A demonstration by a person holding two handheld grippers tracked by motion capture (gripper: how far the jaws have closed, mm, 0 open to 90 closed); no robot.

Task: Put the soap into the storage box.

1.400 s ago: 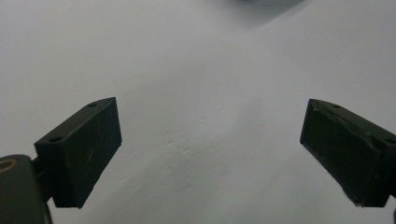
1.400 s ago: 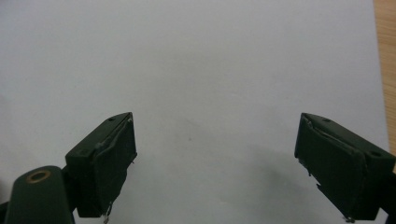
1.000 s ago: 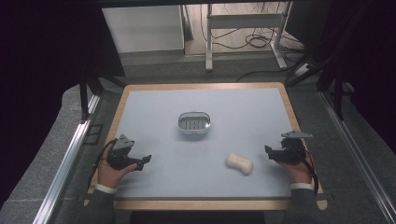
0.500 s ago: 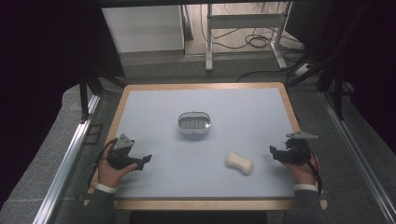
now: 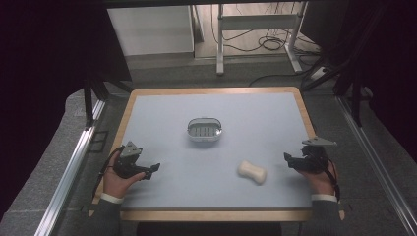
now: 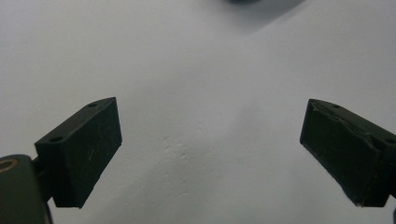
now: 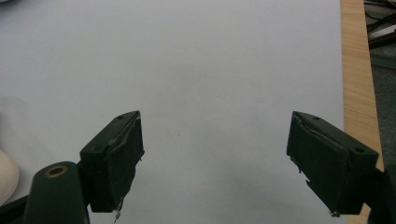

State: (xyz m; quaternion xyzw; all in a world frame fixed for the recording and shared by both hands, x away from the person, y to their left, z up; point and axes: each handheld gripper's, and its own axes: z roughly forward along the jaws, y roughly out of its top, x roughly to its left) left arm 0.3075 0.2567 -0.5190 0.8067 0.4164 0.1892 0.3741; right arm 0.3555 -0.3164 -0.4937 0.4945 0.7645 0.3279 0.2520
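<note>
While both jaws gape empty, soap (image 5: 252,172) lies between grippers, dish (image 5: 204,129) beyond.

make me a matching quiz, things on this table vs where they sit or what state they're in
Things:
1. soap dish
2. bar of soap
3. left claw
4. right claw

Places or states:
A. near the table's right edge, jaws open and empty
B. middle of the table
C. near the table's left edge, jaws open and empty
D. lying on the mat between the dish and the right claw

Pairs: 1-B, 2-D, 3-C, 4-A
</note>
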